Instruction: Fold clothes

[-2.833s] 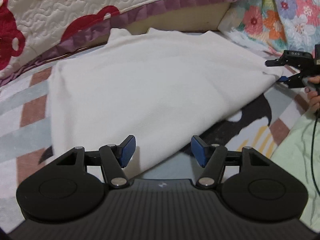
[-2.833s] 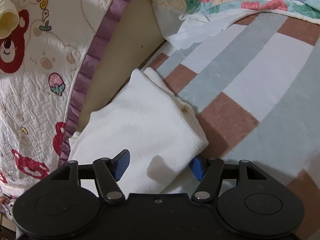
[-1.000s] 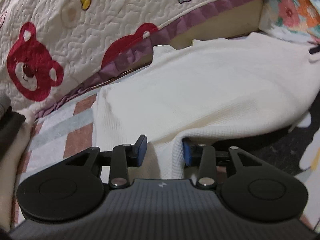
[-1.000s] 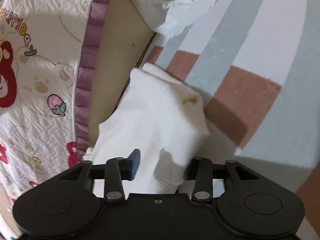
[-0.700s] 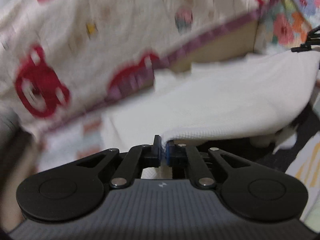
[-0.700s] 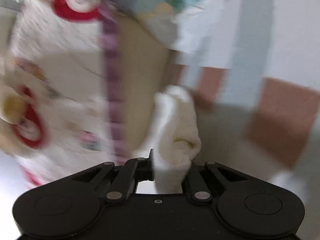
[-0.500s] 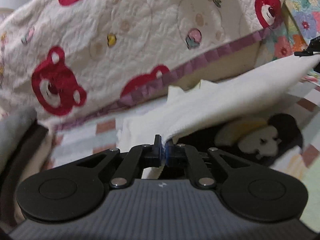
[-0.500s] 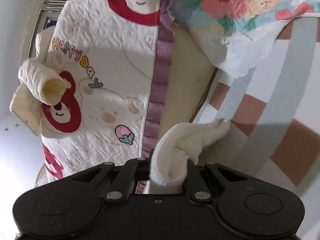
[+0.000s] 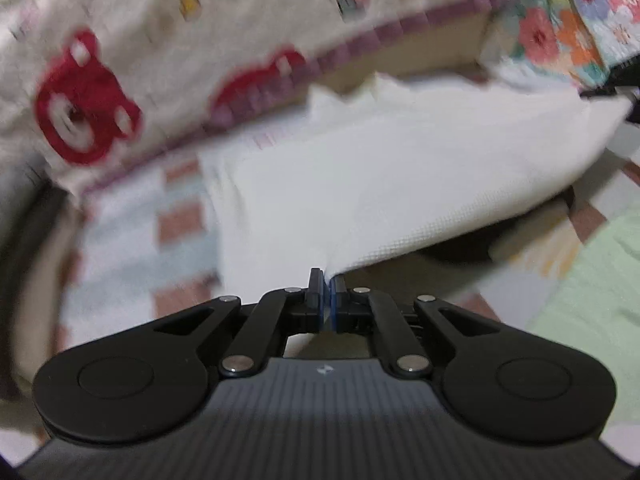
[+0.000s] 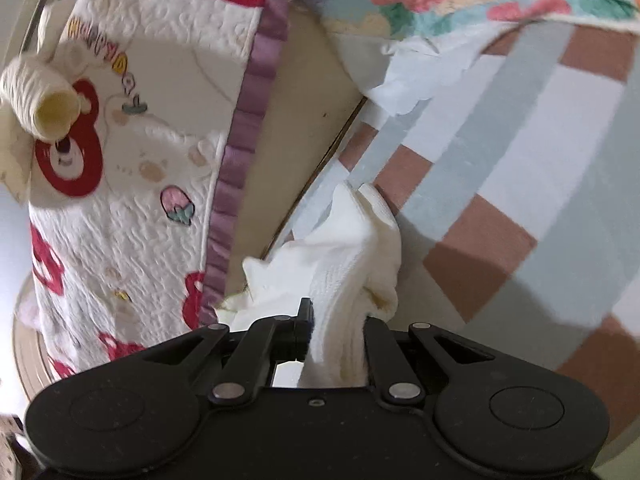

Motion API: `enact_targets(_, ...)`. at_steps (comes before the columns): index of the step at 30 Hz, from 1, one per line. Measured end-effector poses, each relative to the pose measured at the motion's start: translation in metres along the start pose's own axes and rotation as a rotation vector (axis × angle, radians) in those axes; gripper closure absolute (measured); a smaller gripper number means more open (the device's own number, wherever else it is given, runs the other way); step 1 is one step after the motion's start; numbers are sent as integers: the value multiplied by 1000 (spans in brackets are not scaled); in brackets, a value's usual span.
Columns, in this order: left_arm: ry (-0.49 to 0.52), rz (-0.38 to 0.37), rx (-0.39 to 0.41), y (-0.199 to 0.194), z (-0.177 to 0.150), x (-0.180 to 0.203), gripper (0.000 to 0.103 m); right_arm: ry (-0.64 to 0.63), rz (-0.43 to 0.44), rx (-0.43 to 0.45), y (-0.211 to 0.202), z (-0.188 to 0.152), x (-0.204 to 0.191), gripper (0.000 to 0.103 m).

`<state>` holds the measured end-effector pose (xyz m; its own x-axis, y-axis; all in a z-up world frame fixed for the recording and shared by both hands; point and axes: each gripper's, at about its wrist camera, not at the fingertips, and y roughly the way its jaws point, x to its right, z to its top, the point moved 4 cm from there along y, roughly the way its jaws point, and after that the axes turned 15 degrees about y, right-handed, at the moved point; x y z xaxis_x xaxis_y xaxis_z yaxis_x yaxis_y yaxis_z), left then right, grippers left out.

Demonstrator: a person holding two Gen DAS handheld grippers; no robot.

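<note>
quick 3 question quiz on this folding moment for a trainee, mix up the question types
1. True or false: the left gripper is open.
2. What does the right gripper hold? A) white garment B) floral quilt C) nothing
3. Fill in: the bedspread beside the garment shows red ____.

Key: 1 false, it is shut on the garment's edge. 2 A. 3 bears.

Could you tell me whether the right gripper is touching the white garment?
Touching: the right wrist view shows the right gripper shut on a bunched fold of the white garment.
</note>
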<state>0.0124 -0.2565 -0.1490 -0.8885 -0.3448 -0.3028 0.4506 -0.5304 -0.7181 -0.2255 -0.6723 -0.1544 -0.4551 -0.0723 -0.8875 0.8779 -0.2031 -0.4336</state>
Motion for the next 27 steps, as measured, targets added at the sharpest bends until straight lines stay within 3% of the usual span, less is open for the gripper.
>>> enact_targets(3, -55, -61, -133, 20, -11, 1, 93, -27, -57, -11, 9, -1, 8, 95)
enact_targets(5, -151, -68, -175, 23, -15, -9, 70, -15, -64, -11, 8, -5, 16, 95)
enact_targets(10, -369, -54, -36, 5, 13, -36, 66, 41, -24, -31, 9, 3, 18, 94)
enact_targets(15, -323, -182, 52, 23, 77, 11, 57, -7, 53, -73, 13, 2, -16, 94)
enact_targets(18, -289, -252, 96, 36, 109, 40, 57, 9, 101, -100, 20, 2, -35, 94)
enact_targets(20, -251, -269, 74, 52, 102, 58, 60, 27, 135, -120, 25, 2, -49, 94)
enact_targets(24, -284, -320, -53, 88, 76, 69, 62, 6, 196, -171, 32, -10, -84, 94)
enact_targets(27, -309, -373, -55, 85, 76, 59, 62, -25, 220, -218, 43, -28, -107, 94)
